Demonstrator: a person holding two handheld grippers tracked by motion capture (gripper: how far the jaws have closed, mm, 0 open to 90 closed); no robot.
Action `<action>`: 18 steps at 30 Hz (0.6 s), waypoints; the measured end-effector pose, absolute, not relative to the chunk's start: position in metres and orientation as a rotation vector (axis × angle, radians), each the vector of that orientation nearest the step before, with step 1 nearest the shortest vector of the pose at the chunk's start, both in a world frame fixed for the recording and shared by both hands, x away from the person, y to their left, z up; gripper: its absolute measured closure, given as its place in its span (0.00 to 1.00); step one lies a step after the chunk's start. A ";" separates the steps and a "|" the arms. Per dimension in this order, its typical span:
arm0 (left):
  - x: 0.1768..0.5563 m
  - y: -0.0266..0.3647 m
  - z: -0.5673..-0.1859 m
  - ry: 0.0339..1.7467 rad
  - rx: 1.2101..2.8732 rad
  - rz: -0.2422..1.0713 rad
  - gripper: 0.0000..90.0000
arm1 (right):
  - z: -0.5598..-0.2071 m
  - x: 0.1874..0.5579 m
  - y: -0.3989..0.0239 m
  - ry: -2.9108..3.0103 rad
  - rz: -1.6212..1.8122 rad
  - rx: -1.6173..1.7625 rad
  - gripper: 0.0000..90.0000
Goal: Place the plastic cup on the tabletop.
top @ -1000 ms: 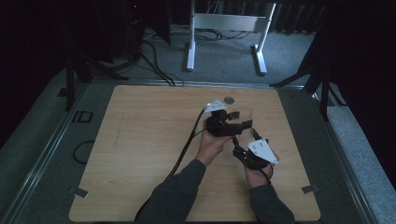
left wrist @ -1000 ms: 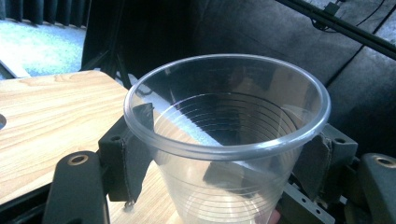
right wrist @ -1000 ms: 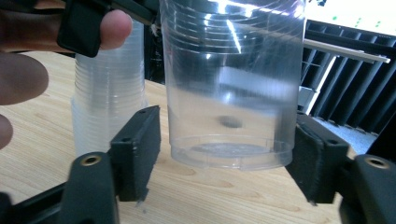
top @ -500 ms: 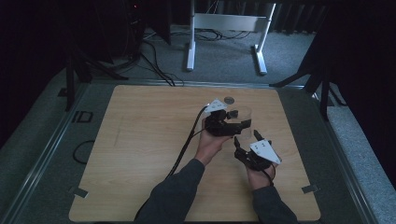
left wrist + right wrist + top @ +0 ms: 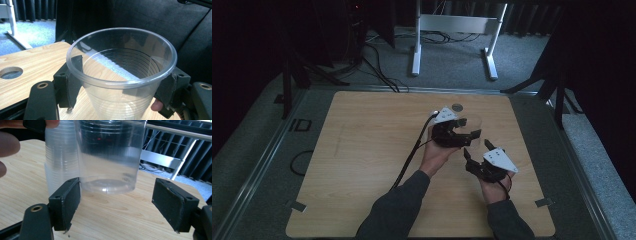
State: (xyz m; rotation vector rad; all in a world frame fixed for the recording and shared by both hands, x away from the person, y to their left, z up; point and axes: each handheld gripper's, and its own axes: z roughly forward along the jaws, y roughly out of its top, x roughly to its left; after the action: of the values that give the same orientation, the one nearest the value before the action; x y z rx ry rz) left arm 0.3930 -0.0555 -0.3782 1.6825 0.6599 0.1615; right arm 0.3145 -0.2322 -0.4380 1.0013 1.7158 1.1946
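A clear plastic cup (image 5: 121, 72), ribbed on its lower wall with a rolled rim, stands upright near the far edge of the wooden table (image 5: 362, 165), toward its right side. The left gripper (image 5: 464, 131) clamps it just under the rim, one pad on each side. The right gripper (image 5: 116, 205) has just been opening; its jaws stand wide, and the cup base between them is not pressed.

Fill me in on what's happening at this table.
A person works at a wooden table with tongs in each hand. The left tongs are shut on a clear plastic cup, gripping it just below the rim. The right tongs have just been opening and stand wide, pads off the plastic; in their view a clear cup hangs just above the tabletop, with another ribbed cup beside it.
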 end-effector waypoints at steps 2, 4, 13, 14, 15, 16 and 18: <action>0.392 -0.056 -0.378 0.656 1.689 0.170 0.32 | -0.436 0.317 -0.232 1.732 1.205 1.005 0.26; 0.392 -0.057 -0.378 0.651 1.695 0.177 0.32 | -0.435 0.319 -0.231 1.741 1.210 1.008 0.26; 0.386 -0.063 -0.379 0.619 1.728 0.212 0.32 | -0.429 0.328 -0.229 1.804 1.228 0.995 0.38; 0.386 -0.063 -0.379 0.617 1.728 0.211 0.32 | -0.430 0.328 -0.229 1.805 1.230 0.996 0.40; 0.385 -0.063 -0.379 0.616 1.727 0.210 0.32 | -0.430 0.328 -0.228 1.805 1.234 0.996 0.42; 0.385 -0.063 -0.379 0.616 1.727 0.210 0.32 | -0.430 0.328 -0.228 1.805 1.234 0.996 0.42; 0.385 -0.063 -0.379 0.618 1.723 0.203 0.32 | -0.431 0.327 -0.228 1.794 1.243 0.994 0.45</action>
State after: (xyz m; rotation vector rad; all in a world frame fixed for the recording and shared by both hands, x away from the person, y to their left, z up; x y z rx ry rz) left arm 0.3854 -0.0628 -0.3789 1.7226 0.6176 0.2034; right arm 0.3266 -0.2279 -0.4308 0.9942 1.7944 1.2427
